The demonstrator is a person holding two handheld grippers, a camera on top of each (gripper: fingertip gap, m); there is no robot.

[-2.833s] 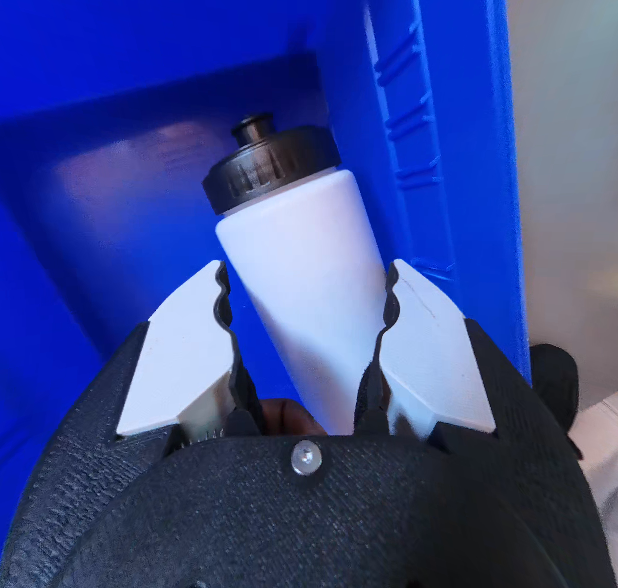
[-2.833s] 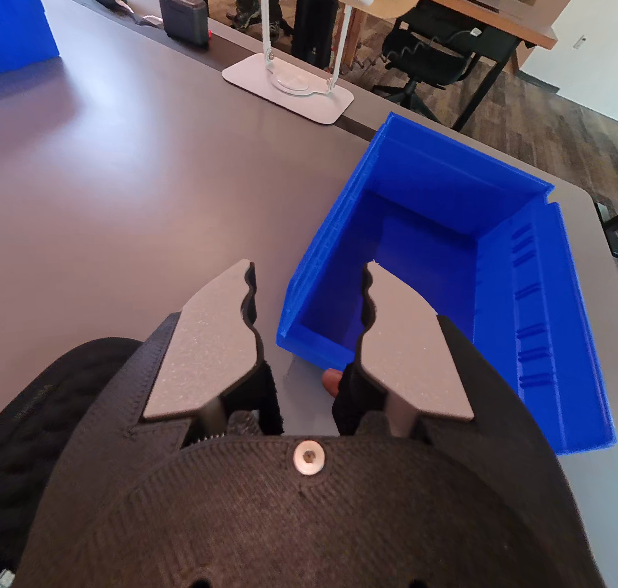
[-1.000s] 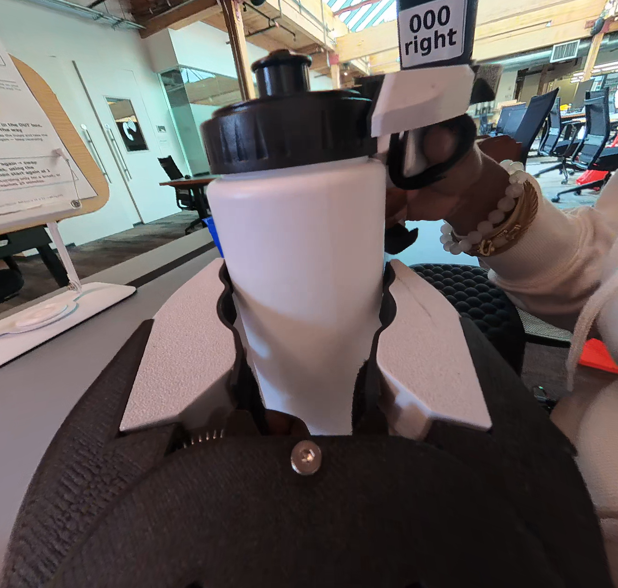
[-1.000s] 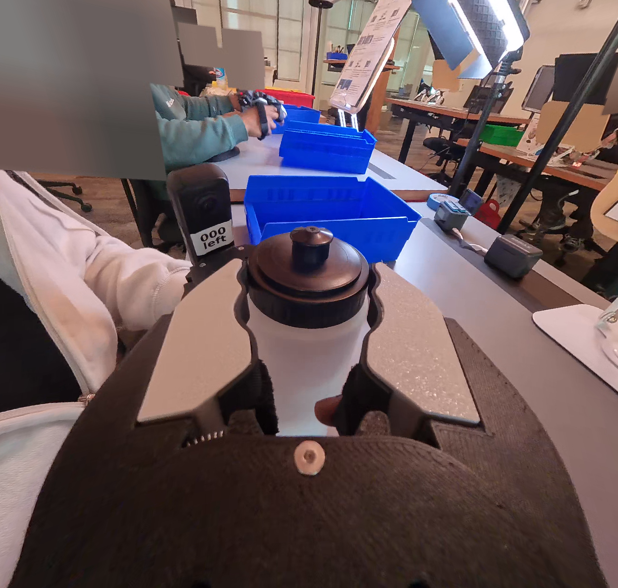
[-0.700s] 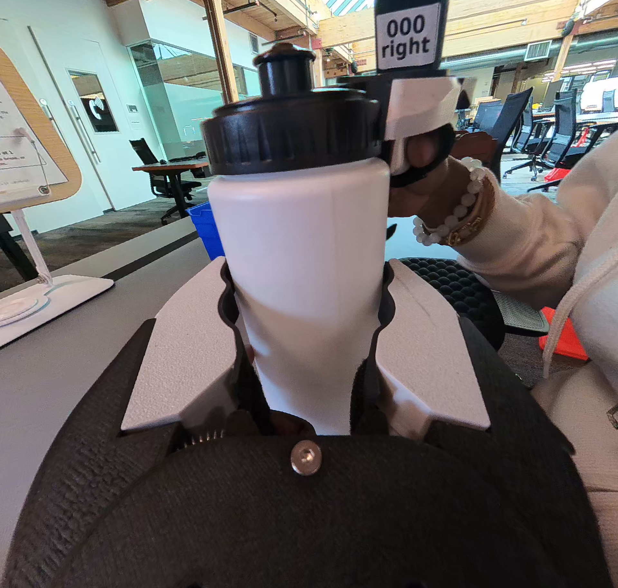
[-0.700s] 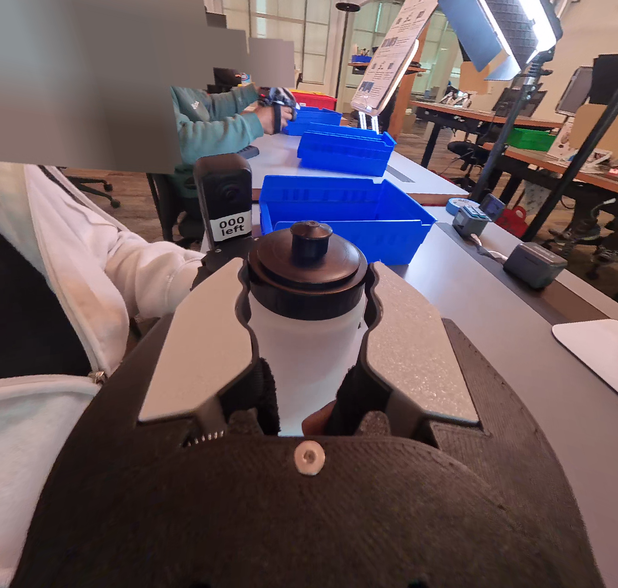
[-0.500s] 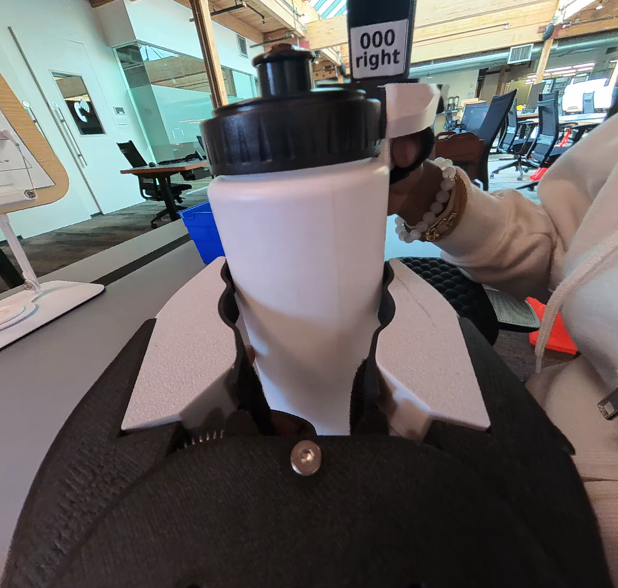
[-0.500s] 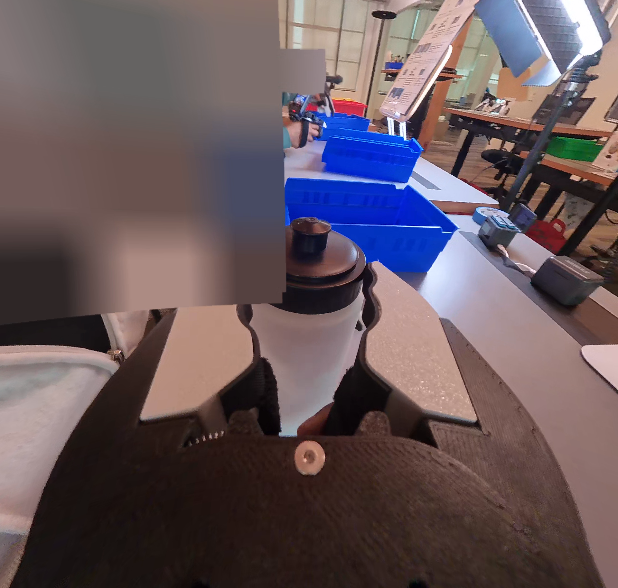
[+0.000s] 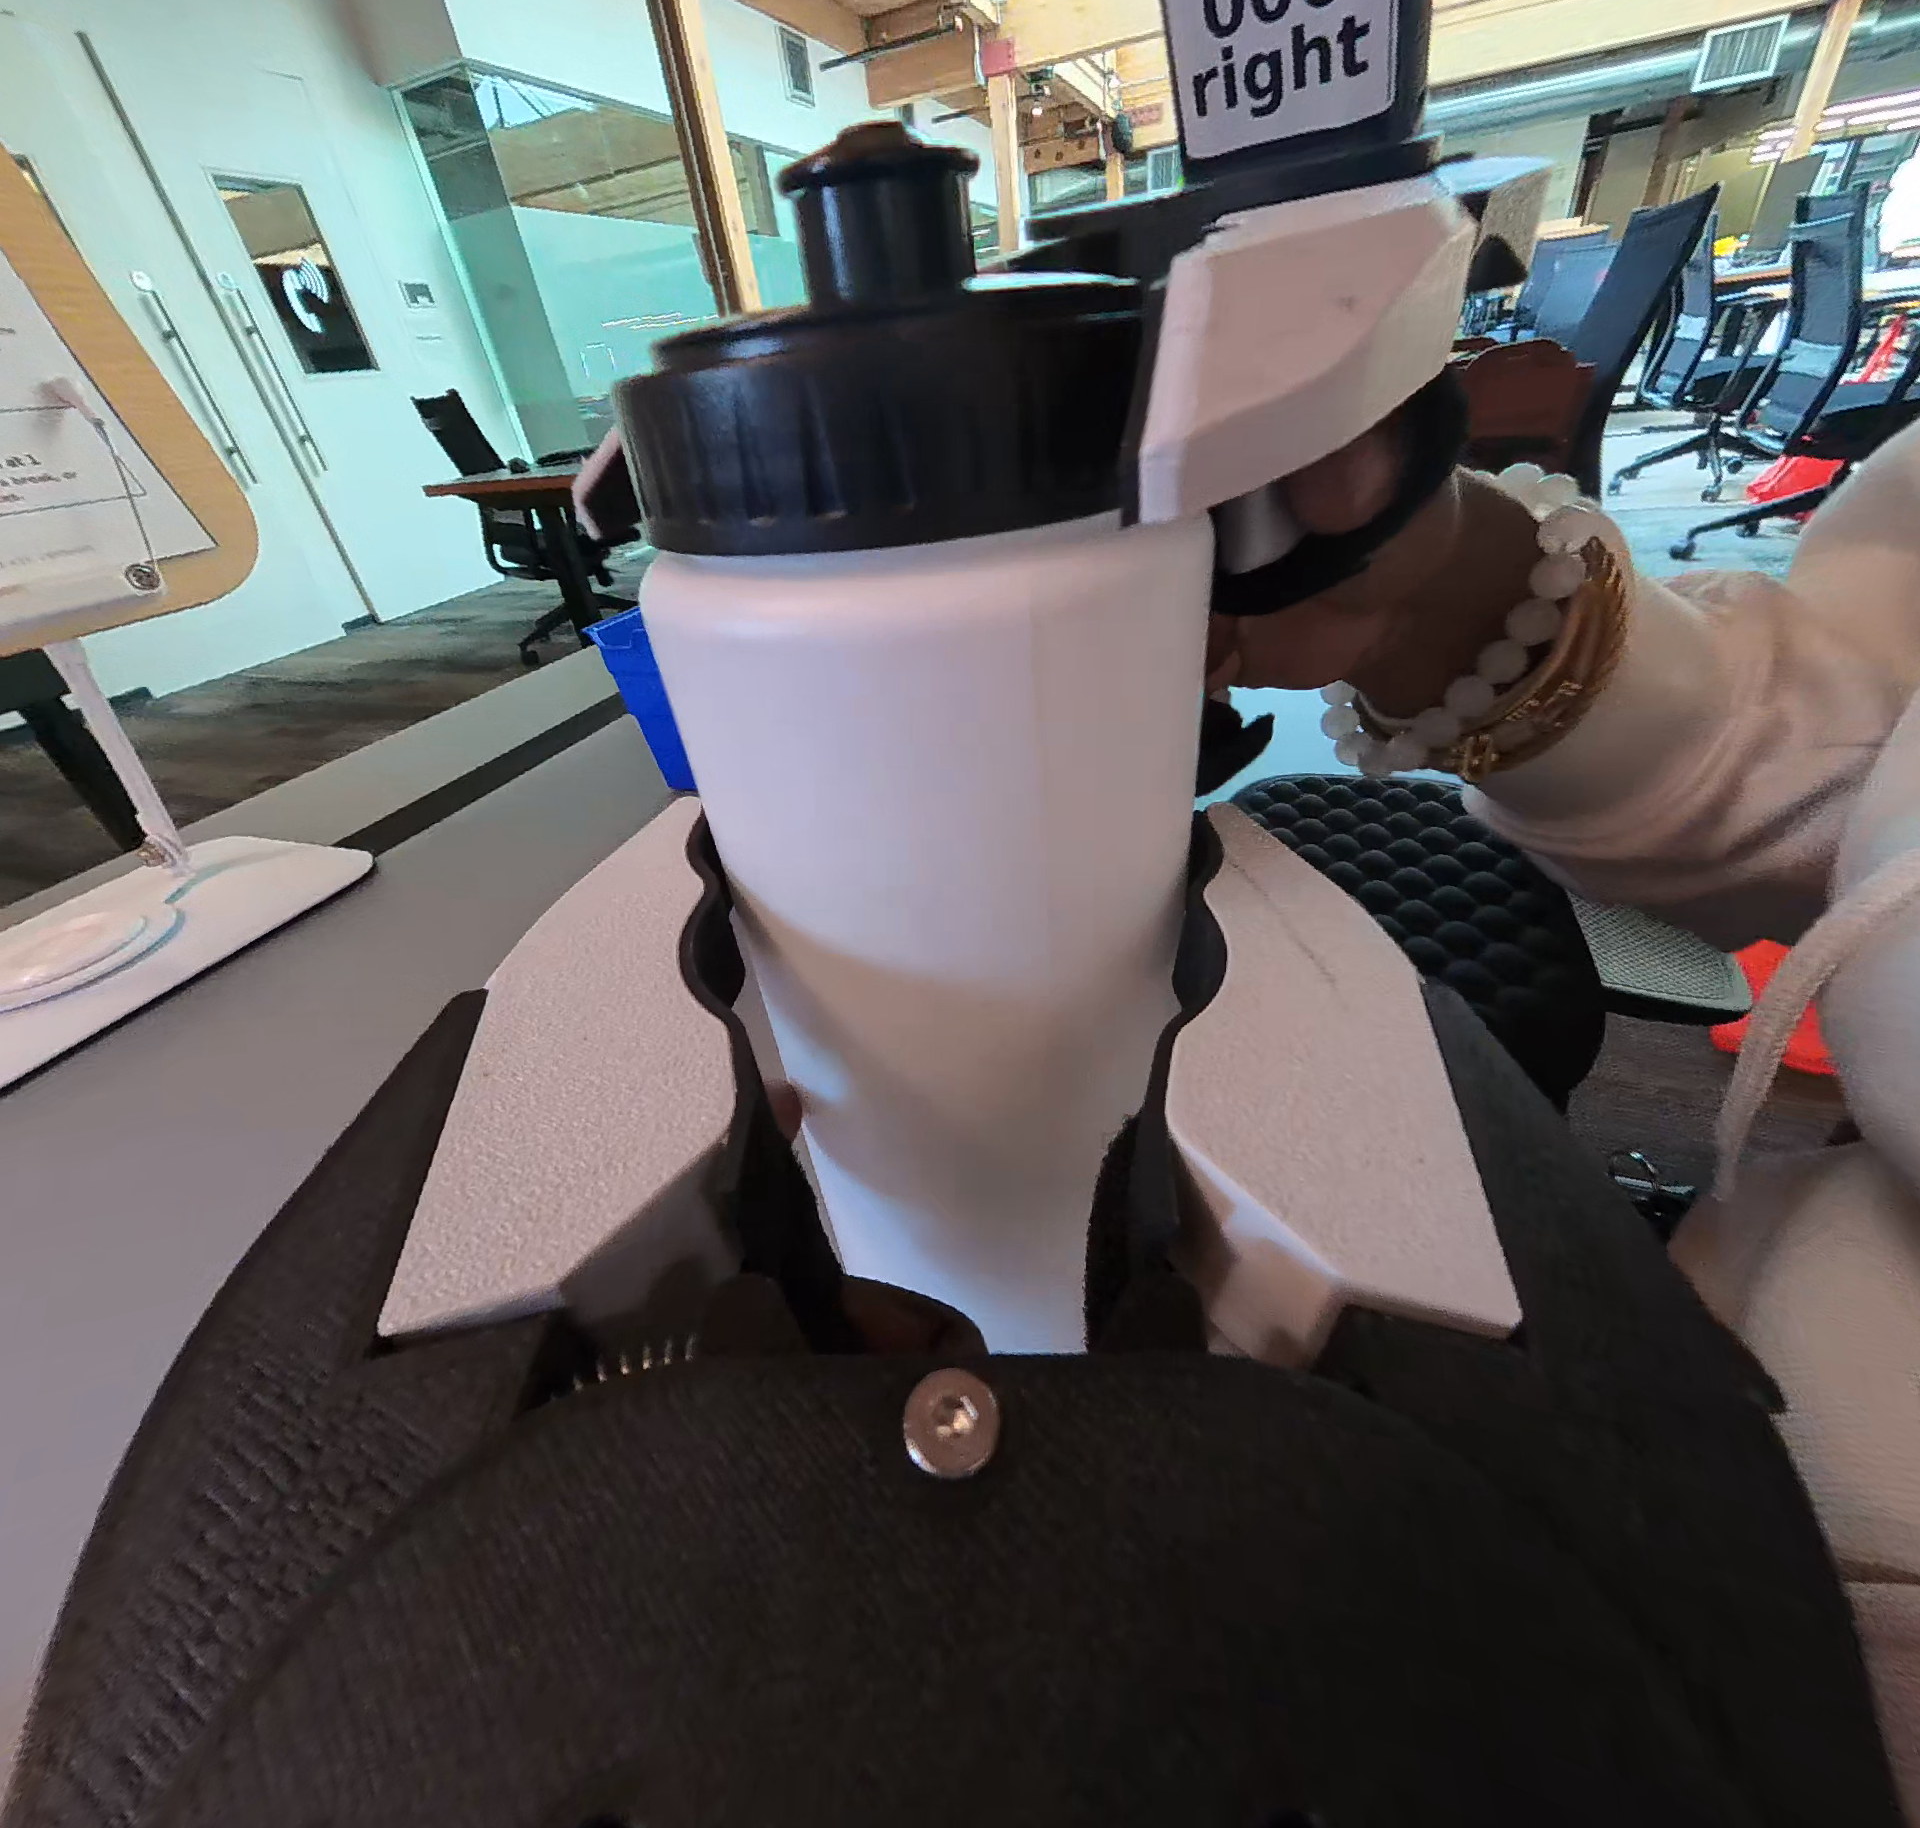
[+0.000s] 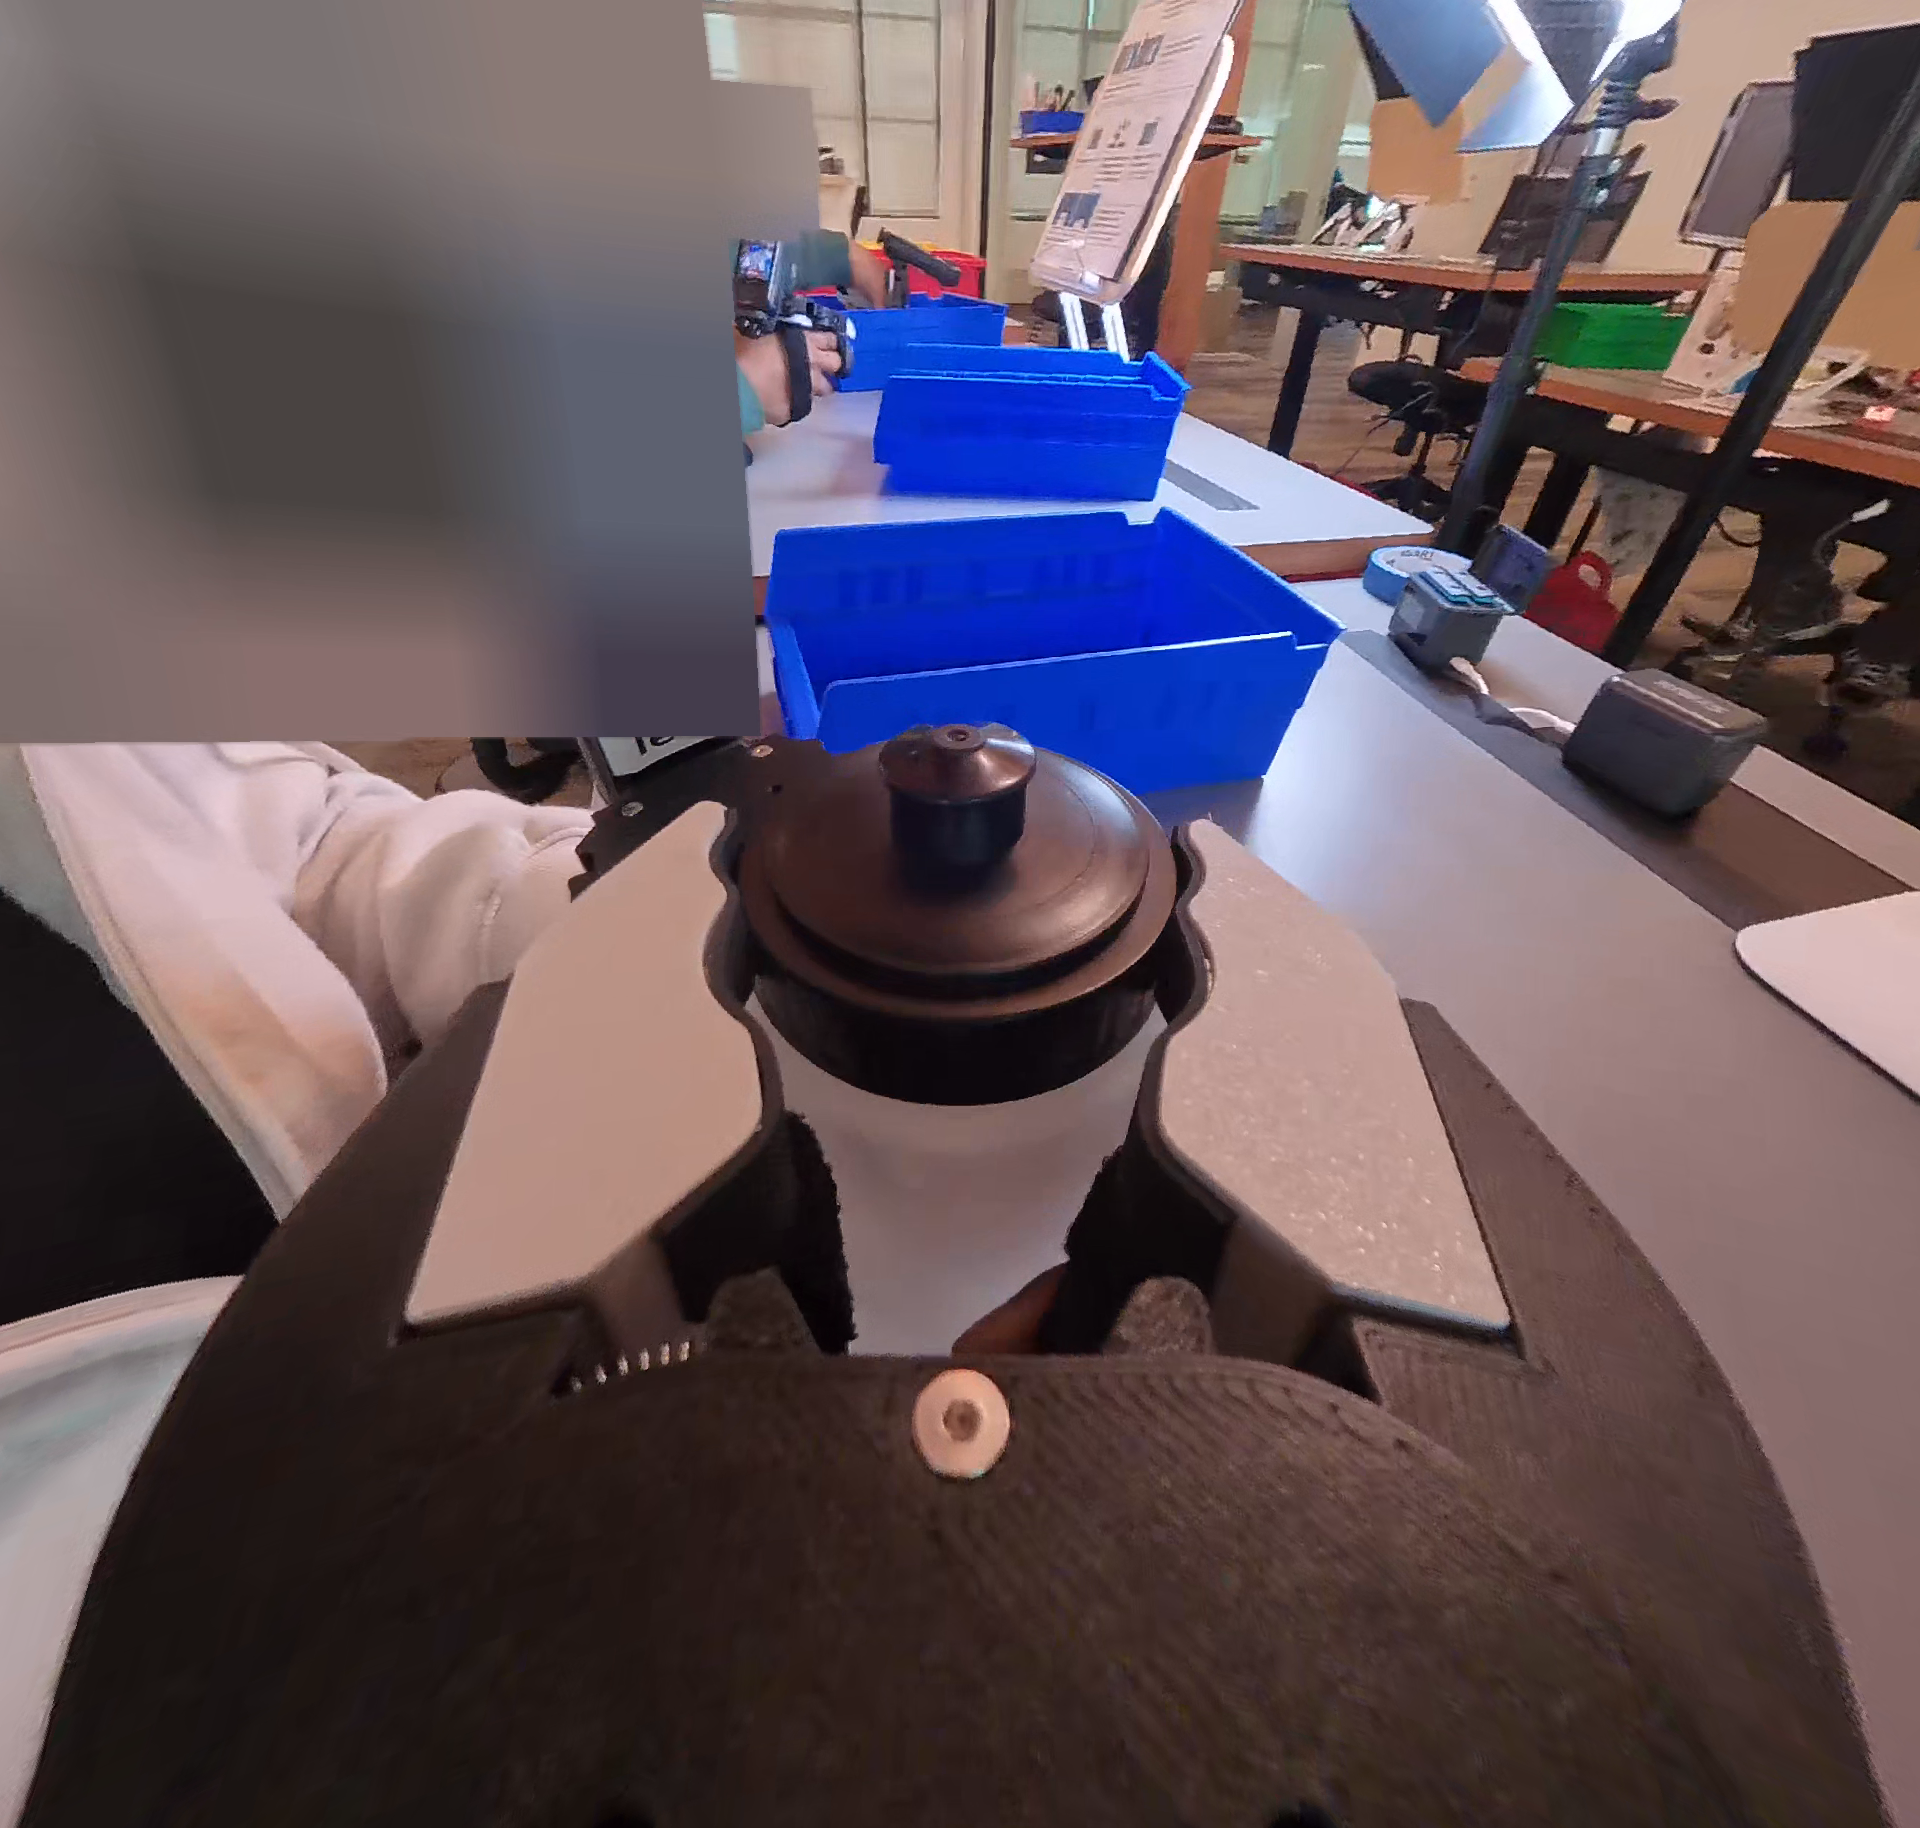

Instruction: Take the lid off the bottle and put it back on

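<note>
A white bottle (image 9: 935,791) with a black ribbed lid (image 9: 883,448) and pull spout stands upright in my left gripper (image 9: 956,843), which is shut on its body above the grey table. My right gripper (image 10: 951,843) comes in from the side and is shut on the lid (image 10: 951,926), one finger on each side of it. One of its white fingers (image 9: 1299,355) presses the lid's right side in the left wrist view. The lid sits on the bottle neck, slightly tilted and blurred. The bottle body (image 10: 956,1186) shows below the lid.
A blue bin (image 10: 1049,625) stands on the table (image 10: 1507,999) just beyond the bottle, with another blue bin (image 10: 1029,428) farther back. Small grey devices (image 10: 1662,750) lie at the right. A white sign base (image 9: 156,916) is at the left. Another person's hands (image 10: 790,344) work behind. The tips of one gripper are about 7 cm away from the tips of the other.
The bottle came out of the blue bin in my left gripper and my right gripper closed on the lid. In the last second the right gripper turned around the lid and now looks down on it.
</note>
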